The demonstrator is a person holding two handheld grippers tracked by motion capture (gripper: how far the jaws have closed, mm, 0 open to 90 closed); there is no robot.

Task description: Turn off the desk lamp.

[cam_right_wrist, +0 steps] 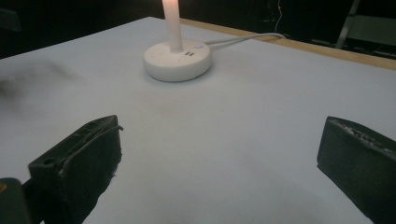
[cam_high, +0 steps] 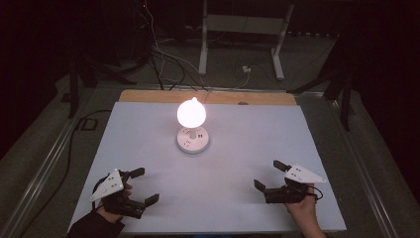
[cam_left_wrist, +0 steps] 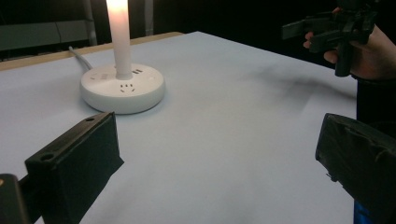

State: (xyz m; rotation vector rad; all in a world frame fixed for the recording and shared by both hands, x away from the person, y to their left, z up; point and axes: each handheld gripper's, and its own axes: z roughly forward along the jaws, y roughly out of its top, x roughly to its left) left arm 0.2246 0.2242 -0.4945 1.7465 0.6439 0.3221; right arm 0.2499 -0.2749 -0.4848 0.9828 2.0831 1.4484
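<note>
Lit lamp [cam_high: 191, 113] at 12 o'clock (fragile bulb, likely hot); grip its stiff base [cam_high: 193, 139]. Left gripper [cam_high: 143, 187] and right gripper [cam_high: 267, 174] both spread, empty

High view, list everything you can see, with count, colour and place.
lamp: one, glowing white, plugged upright into the socket base, table centre
socket base: one, round, white, on the sheet
cable: one, white, from the base to the far edge
sheet: one, pale grey-white, covering the table
table: one, wooden edge showing at the far side
frame: one, white, on the floor behind
left gripper: one, black, near left, jaws open
right gripper: one, black, near right, jaws open
hands: two, holding the grippers
</note>
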